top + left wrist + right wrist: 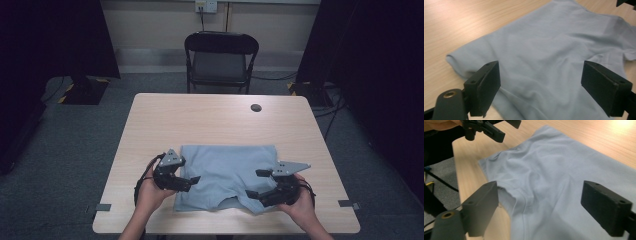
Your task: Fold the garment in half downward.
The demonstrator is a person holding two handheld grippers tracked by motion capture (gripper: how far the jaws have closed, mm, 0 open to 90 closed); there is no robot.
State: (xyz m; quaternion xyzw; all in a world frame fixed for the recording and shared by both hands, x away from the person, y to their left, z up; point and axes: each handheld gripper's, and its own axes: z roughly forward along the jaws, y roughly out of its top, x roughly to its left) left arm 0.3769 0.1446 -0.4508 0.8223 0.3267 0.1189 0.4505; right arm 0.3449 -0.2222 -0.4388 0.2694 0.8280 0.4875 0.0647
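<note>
Left tool (192,181) and right tool (256,184) flank a blue shirt (227,175) on the table (210,115).

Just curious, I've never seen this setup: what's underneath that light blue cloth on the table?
The light blue cloth lies flat on the wooden table, whose bare top shows all around it. Nothing bulges through it, but whatever it covers is hidden. Both open grippers, left and right, hover over its edges.

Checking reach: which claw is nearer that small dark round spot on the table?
Right. The right claw sits below and slightly right of the dark spot; the left claw is farther off, across the light blue cloth.
</note>
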